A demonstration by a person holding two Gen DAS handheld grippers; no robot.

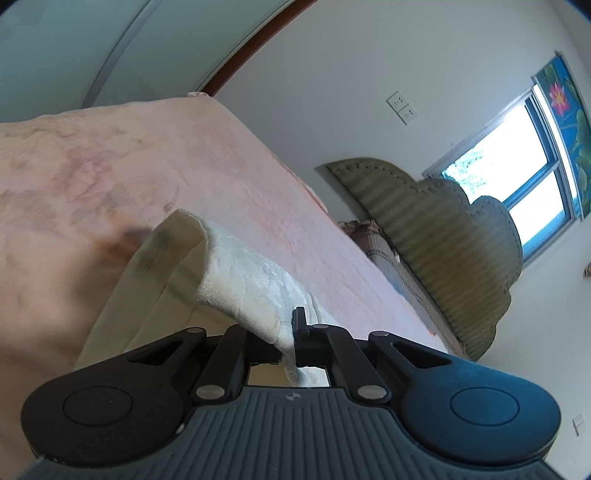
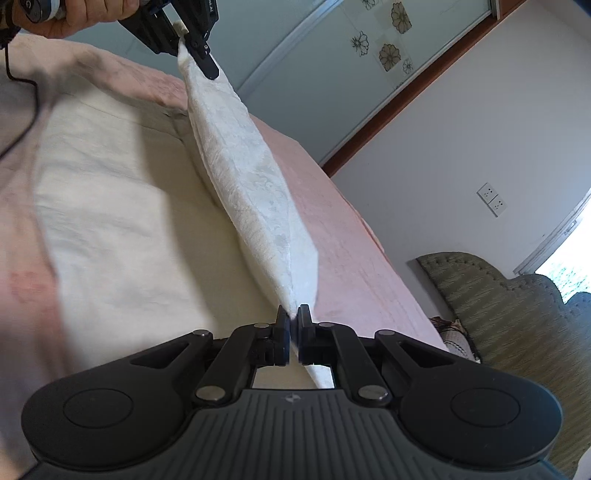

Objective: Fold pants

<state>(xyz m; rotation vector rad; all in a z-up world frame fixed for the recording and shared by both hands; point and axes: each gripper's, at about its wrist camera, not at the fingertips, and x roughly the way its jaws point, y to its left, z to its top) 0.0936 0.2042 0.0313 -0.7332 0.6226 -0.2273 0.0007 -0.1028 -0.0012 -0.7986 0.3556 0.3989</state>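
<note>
Cream-white pants (image 2: 118, 221) lie spread on a pink bedspread (image 2: 354, 258). One edge of the pants (image 2: 251, 192) is lifted and stretched taut between both grippers. My right gripper (image 2: 293, 325) is shut on the near end of that edge. My left gripper (image 2: 195, 40) shows at the top of the right wrist view, shut on the far end. In the left wrist view the left gripper (image 1: 291, 332) pinches a fold of the pants (image 1: 251, 280), which drapes down to the bed (image 1: 184, 166).
A green padded headboard (image 1: 443, 251) stands at the bed's right end under a window (image 1: 517, 170). A wardrobe with flower decals (image 2: 388, 44) stands behind the bed. A person's hand (image 2: 85, 14) holds the left gripper.
</note>
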